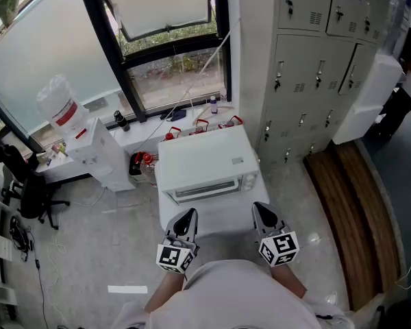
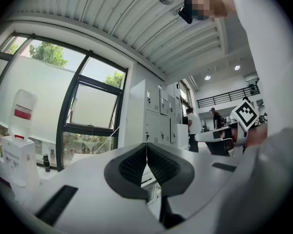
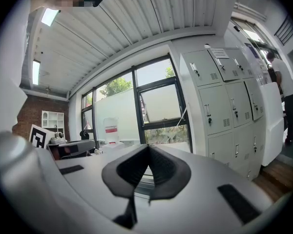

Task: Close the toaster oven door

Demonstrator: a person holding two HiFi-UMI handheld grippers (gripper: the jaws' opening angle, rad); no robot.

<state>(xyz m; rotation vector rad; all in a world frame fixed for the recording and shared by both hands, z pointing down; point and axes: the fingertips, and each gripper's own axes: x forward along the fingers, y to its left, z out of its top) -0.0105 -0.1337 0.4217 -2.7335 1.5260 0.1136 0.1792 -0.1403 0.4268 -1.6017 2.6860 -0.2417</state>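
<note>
Starting nearest the camera, the person's pale-shirted torso fills the bottom edge of the head view. Just ahead, the left grey two-jaw gripper and the right grey two-jaw gripper hover side by side. Both are empty, and each gripper view shows its black ribbed pads pressed together at the tips.

Both grippers are clear of the white box-shaped toaster oven. It sits on a low white table directly ahead of them, its front facing the person. The glass-panelled oven door appears to lie flush against that front. The steep viewing angle makes this hard to confirm.

Behind the oven, several small red-handled items stand along the window ledge, too small to identify. To the left are a white water dispenser carrying a clear bottle, and a black office chair. To the right stands a bank of grey metal lockers, with a curved wooden floor strip at its foot. Another person is cut off by the far right edge.
</note>
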